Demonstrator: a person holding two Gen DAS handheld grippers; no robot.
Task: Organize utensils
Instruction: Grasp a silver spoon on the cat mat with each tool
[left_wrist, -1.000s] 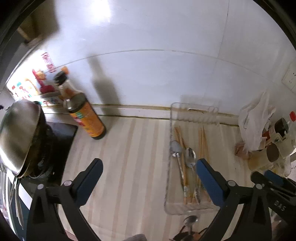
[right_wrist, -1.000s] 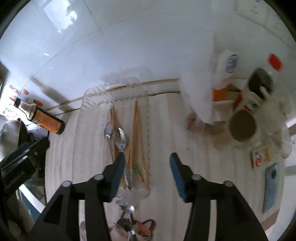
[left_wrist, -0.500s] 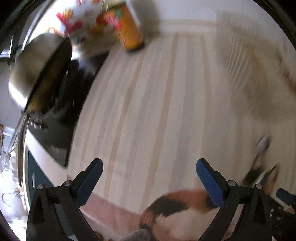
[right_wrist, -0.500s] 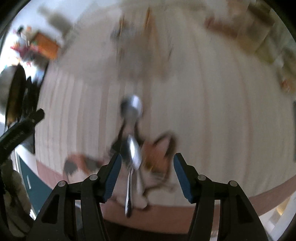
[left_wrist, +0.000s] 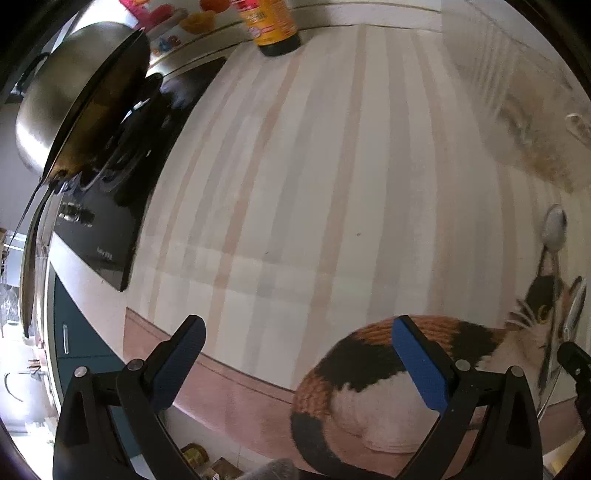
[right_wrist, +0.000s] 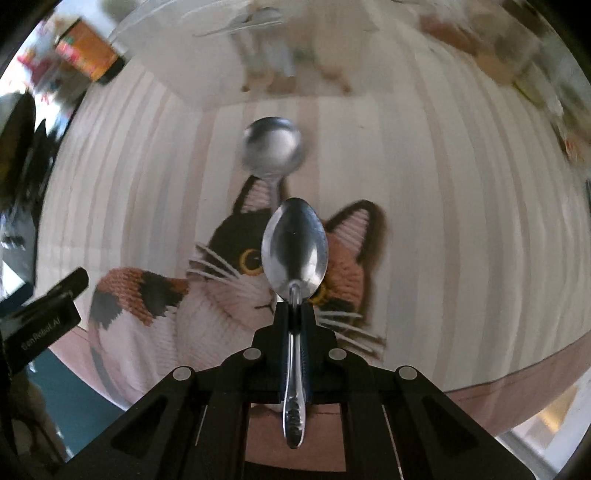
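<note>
My right gripper (right_wrist: 294, 310) points down over a cat-shaped knitted mat (right_wrist: 155, 295). Its jaws are closing tight, and the pads press on the handle of a steel spoon (right_wrist: 294, 251) whose bowl sticks out ahead. A second, rounder spoon (right_wrist: 273, 149) lies on the mat's upper edge just beyond. My left gripper (left_wrist: 295, 354) hangs open and empty over the counter's front edge, with the cat mat (left_wrist: 369, 369) under its right finger. From the left wrist view, the round spoon (left_wrist: 554, 229) and the held spoon (left_wrist: 574, 310) sit at the far right.
A clear tray (right_wrist: 159, 33) with blurred utensils stands behind the mat, also seen as the tray (left_wrist: 517, 92). A steel wok (left_wrist: 74, 103) sits on the black hob (left_wrist: 107, 229) at left. A sauce bottle (left_wrist: 273, 26) stands by the wall. The counter edge (left_wrist: 221, 373) runs below.
Both grippers dropped from above the tray toward the counter's front and tilted downward. The right gripper went from open to shut on the spoon's handle. The left stayed open.
</note>
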